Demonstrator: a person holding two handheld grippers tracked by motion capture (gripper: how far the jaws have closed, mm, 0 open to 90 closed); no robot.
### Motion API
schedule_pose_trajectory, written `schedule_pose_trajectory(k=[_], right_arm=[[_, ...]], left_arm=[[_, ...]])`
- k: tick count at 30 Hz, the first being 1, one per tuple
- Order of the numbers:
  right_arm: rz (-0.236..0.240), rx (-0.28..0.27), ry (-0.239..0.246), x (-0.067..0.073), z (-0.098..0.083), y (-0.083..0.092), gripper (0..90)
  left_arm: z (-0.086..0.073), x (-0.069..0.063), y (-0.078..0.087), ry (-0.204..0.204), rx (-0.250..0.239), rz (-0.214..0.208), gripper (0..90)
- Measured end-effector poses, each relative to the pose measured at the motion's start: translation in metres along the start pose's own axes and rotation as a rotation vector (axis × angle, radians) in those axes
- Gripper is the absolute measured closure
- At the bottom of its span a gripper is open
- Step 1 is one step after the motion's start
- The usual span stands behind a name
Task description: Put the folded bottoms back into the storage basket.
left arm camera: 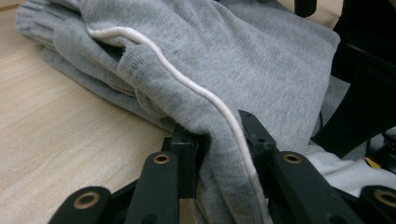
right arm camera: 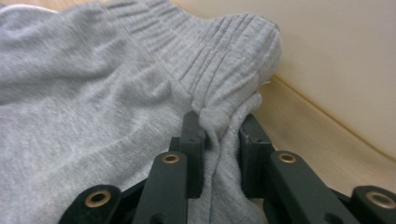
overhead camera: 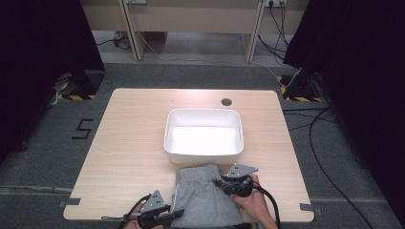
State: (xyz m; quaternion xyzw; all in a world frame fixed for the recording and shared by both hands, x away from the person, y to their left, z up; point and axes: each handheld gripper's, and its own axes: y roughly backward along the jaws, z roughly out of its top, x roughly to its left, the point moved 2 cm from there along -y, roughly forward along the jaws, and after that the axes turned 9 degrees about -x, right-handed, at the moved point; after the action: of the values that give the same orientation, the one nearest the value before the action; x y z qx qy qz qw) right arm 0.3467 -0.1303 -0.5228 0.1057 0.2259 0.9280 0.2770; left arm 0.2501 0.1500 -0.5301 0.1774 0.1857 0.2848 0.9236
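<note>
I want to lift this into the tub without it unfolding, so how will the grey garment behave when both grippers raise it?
The grey garment is soft knit lying in folds, so it will probably sag and droop between the left gripper and right gripper. Each pinches only a bunched edge, so loose layers may unfold. It looks light.

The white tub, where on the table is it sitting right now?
In the high view the white tub sits at the middle of the wooden table, just beyond the folded grey garment and nearer than the round cable hole.
</note>
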Motion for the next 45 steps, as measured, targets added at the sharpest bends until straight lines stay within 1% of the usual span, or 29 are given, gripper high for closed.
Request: schedule_pose_trajectory(k=[4,5,9,10,11,13,16,17,20,21,22,23,25,26,27,29,30,31,32,33,34,35,37,38,39,40,43,44,45], right_arm=[[0.003,-0.024,0.005,0.005,0.004,0.005,78.4],[-0.007,-0.019,0.018,0.008,0.006,0.009,78.7],[0.005,-0.04,0.037,0.016,0.011,0.015,78.9],[0.005,-0.04,0.037,0.016,0.011,0.015,78.9],[0.008,-0.052,0.048,0.02,0.014,0.019,79.0],[0.009,-0.058,0.059,0.023,0.018,0.023,79.0],[0.009,-0.082,0.075,0.027,0.027,0.03,79.1],[0.01,-0.089,0.078,0.028,0.029,0.032,79.1],[0.006,-0.103,0.09,0.03,0.034,0.037,79.1],[0.008,-0.116,0.097,0.031,0.04,0.041,79.1],[0.008,-0.12,0.098,0.032,0.042,0.043,79.1],[0.009,-0.127,0.103,0.033,0.045,0.044,79.1],[0.009,-0.131,0.103,0.034,0.048,0.045,79.1],[0.012,-0.133,0.119,0.034,0.054,0.048,79.1],[0.014,-0.137,0.114,0.035,0.056,0.049,79.1],[0.016,-0.139,0.118,0.034,0.059,0.051,79.1],[0.01,-0.145,0.128,0.035,0.066,0.054,79.1],[0.006,-0.148,0.139,0.035,0.069,0.055,79.1],[0.006,-0.148,0.139,0.035,0.069,0.055,79.1],[0.005,-0.146,0.16,0.035,0.074,0.057,79.1],[0.005,-0.146,0.16,0.035,0.074,0.057,79.1],[0.001,-0.144,0.163,0.035,0.08,0.059,79.1],[0.001,-0.148,0.169,0.034,0.083,0.059,79.0],[0.0,-0.159,0.175,0.033,0.089,0.061,79.1],[0.0,-0.159,0.175,0.033,0.089,0.061,79.1],[0.001,-0.169,0.183,0.03,0.096,0.063,79.1],[-0.002,-0.176,0.19,0.026,0.106,0.064,79.1],[-0.002,-0.176,0.19,0.026,0.106,0.064,79.1],[-0.008,-0.178,0.2,0.023,0.113,0.063,79.1]], left_arm=[[0.001,-0.003,0.003,-0.01,-0.004,-0.003,71.7],[0.002,-0.007,0.005,-0.016,-0.007,-0.008,71.7],[0.006,-0.014,0.012,-0.034,-0.016,-0.02,72.0],[0.006,-0.014,0.012,-0.034,-0.016,-0.02,72.1],[0.008,-0.016,0.014,-0.037,-0.023,-0.021,72.1],[0.013,-0.021,0.019,-0.054,-0.036,-0.029,72.1],[0.017,-0.023,0.022,-0.047,-0.049,-0.041,72.0],[0.021,-0.025,0.025,-0.049,-0.062,-0.047,72.1],[0.025,-0.026,0.028,-0.054,-0.069,-0.046,72.0],[0.03,-0.027,0.031,-0.048,-0.078,-0.046,72.0],[0.03,-0.027,0.031,-0.048,-0.078,-0.046,72.0],[0.034,-0.029,0.034,-0.056,-0.082,-0.043,72.0],[0.036,-0.03,0.035,-0.064,-0.082,-0.041,72.0],[0.038,-0.03,0.037,-0.066,-0.086,-0.042,72.0],[0.043,-0.031,0.04,-0.079,-0.09,-0.041,72.0],[0.047,-0.031,0.041,-0.086,-0.095,-0.038,72.0],[0.049,-0.032,0.042,-0.088,-0.097,-0.036,71.9],[0.054,-0.032,0.045,-0.088,-0.097,-0.041,72.0],[0.054,-0.032,0.045,-0.088,-0.097,-0.041,72.0],[0.057,-0.032,0.045,-0.091,-0.097,-0.044,71.9],[0.06,-0.032,0.046,-0.096,-0.098,-0.046,71.9],[0.066,-0.032,0.048,-0.109,-0.105,-0.044,71.9],[0.069,-0.031,0.05,-0.116,-0.111,-0.038,71.8],[0.072,-0.031,0.051,-0.12,-0.117,-0.035,71.8],[0.076,-0.03,0.052,-0.124,-0.122,-0.03,71.8],[0.082,-0.028,0.053,-0.129,-0.133,-0.024,71.8],[0.091,-0.024,0.054,-0.135,-0.142,-0.02,71.8],[0.091,-0.024,0.054,-0.135,-0.142,-0.02,71.8],[0.097,-0.02,0.054,-0.134,-0.15,-0.015,71.8]])
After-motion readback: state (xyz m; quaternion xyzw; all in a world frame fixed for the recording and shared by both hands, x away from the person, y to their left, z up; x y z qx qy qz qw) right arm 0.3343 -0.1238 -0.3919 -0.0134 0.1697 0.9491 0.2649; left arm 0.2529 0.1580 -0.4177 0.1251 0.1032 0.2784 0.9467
